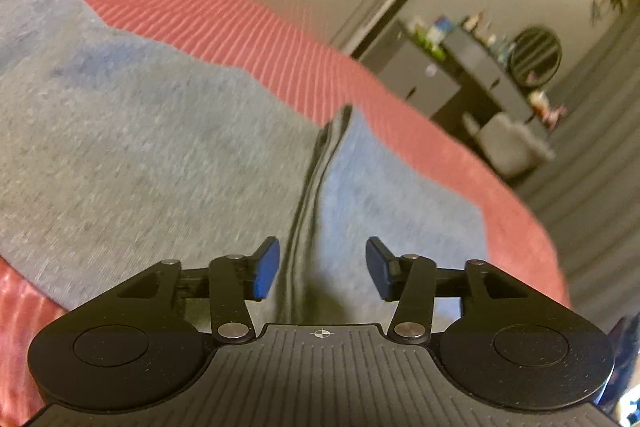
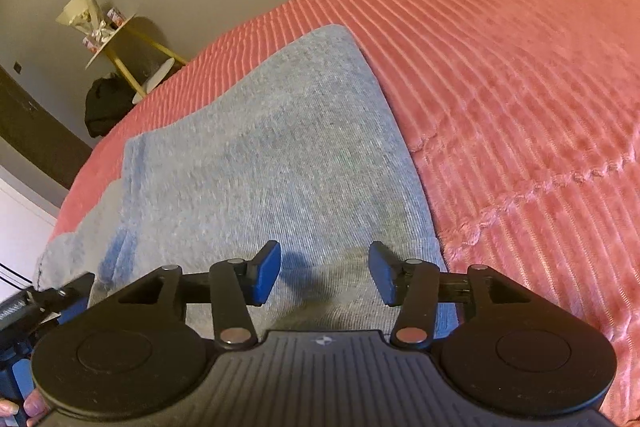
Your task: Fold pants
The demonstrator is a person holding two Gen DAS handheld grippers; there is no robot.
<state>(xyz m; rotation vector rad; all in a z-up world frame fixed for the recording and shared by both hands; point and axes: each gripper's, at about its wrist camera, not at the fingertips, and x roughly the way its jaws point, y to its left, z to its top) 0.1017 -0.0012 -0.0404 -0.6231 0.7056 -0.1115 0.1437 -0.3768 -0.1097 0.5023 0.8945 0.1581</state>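
Observation:
Grey-blue pants [image 1: 160,147] lie flat on a pink ribbed bedspread [image 1: 248,27]. In the left wrist view a dark fold line [image 1: 312,179] runs up the cloth from between the fingers. My left gripper [image 1: 322,269] hovers just over that fold, open, pads apart with nothing pinched. In the right wrist view the pants [image 2: 260,155] stretch away as a folded strip whose right edge borders the bedspread [image 2: 520,87]. My right gripper [image 2: 324,273] stands open over the near end of the cloth, its pads clear of it. The left gripper [image 2: 48,299] shows at the lower left edge there.
Beyond the bed stand a dark dresser with small items [image 1: 480,67], a grey stool [image 1: 508,143], and a round gold-legged side table [image 2: 120,47] with a dark bag [image 2: 106,107] beneath it. A person's fingers [image 2: 28,407] hold the left tool.

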